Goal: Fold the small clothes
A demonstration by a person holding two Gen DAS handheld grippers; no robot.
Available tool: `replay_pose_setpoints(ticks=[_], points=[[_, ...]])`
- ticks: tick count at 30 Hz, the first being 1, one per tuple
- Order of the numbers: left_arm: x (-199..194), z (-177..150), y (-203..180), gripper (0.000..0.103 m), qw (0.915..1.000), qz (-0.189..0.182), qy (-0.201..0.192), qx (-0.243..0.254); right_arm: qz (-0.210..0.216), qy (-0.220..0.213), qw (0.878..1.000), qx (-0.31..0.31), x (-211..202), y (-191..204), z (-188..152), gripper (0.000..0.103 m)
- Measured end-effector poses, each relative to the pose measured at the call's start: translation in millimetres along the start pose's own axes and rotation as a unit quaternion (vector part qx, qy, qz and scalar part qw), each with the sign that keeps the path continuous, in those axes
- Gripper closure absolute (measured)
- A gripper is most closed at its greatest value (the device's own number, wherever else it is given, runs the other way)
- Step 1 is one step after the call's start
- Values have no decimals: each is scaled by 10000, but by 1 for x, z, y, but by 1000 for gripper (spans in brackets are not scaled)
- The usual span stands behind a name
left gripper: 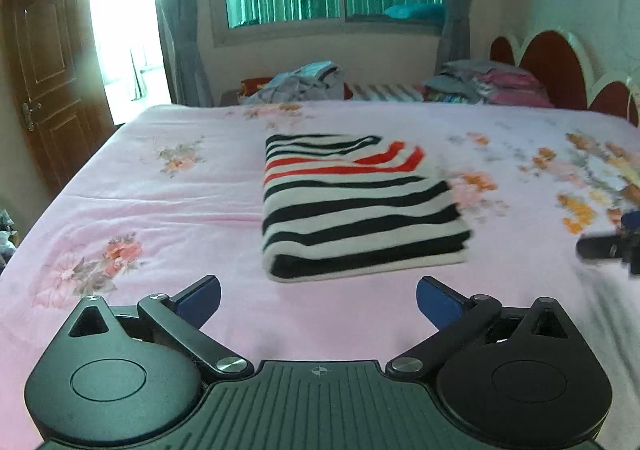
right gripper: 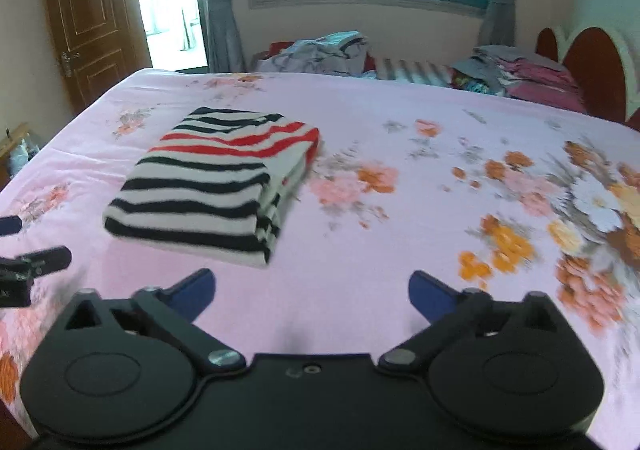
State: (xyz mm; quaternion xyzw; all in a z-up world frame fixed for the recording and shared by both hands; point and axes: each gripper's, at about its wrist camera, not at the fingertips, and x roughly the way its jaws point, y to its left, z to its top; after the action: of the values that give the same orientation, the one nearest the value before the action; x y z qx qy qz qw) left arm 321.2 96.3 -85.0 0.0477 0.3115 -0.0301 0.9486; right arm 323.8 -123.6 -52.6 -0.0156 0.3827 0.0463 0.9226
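On bed (left gripper: 168, 218), mid-sheet: one striped top (left gripper: 360, 206), folded into a compact rectangle, lying free of both tools. Left gripper (left gripper: 318, 300): jaws apart, empty, just short of the top's near edge. Right gripper (right gripper: 312, 296): jaws apart, empty, off to the top's right. Step, by my judgement: fold finished (or nearly). Next calls for setting it aside and fetching another from the two piles (left gripper: 304, 84) beyond the bed.
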Motion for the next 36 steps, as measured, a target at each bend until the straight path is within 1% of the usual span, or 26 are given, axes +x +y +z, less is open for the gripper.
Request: replay_pose_setpoints(ticks=[2, 6, 9, 13, 18, 25, 36], points=[[-19, -4, -8, 0, 10000, 47, -38, 5, 18, -105, 9999, -69, -20, 2, -11, 0], [-57, -17, -27, 0, 9994, 142, -184, 253, 58, -276, 9996, -52, -60, 6, -31, 0], [-93, -27, -35, 0, 9986, 43, -405, 341, 44, -435, 9990, -87, -91, 10, -45, 0], [-133, -36, -40, 0, 9980, -33, -565, 264, -34, -625, 9980, -57, -127, 10, -61, 0], [-168, -45, -42, 0, 9974, -76, -704, 144, -148, -726, 9973, -20, -155, 10, -75, 0], [-199, -50, -45, 0, 9961, -91, -876, 104, -134, -898, 9959, -34, -181, 16, -86, 0], [-215, -48, -44, 0, 9949, -51, -999, 100, -88, -1100, 9939, -72, -194, 20, -80, 0]])
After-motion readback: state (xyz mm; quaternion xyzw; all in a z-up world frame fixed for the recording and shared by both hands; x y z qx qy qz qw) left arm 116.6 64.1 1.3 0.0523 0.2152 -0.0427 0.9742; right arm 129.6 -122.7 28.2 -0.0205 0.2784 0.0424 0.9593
